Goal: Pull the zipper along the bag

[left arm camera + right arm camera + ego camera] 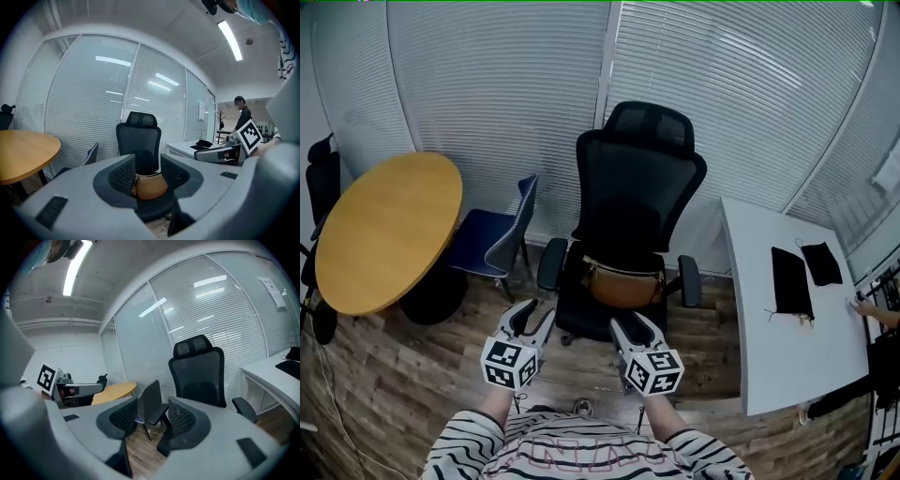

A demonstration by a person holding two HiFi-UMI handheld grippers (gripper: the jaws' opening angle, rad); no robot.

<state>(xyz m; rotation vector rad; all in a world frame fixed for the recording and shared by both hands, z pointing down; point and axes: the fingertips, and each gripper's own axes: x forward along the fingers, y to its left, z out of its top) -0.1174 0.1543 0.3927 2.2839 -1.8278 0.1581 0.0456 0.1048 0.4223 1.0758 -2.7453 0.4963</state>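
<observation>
A brown bag (623, 281) lies on the seat of a black office chair (637, 187). Both grippers hang short of the chair, apart from the bag. My left gripper (528, 321) is open with nothing between its fingers. Beside it, my right gripper (633, 328) also stands open and empty. In the left gripper view the bag (151, 186) shows far off through the gap of the left gripper (148, 169). The right gripper (152, 416) points past the black chair (199, 376) toward a blue chair (150, 404); no bag shows in that view.
A round wooden table (384, 230) and a blue chair (492, 239) stand to the left. On the right, a white desk (769, 319) carries black pouches (790, 281), and a person's hand (872, 309) reaches in. Window blinds close off the back.
</observation>
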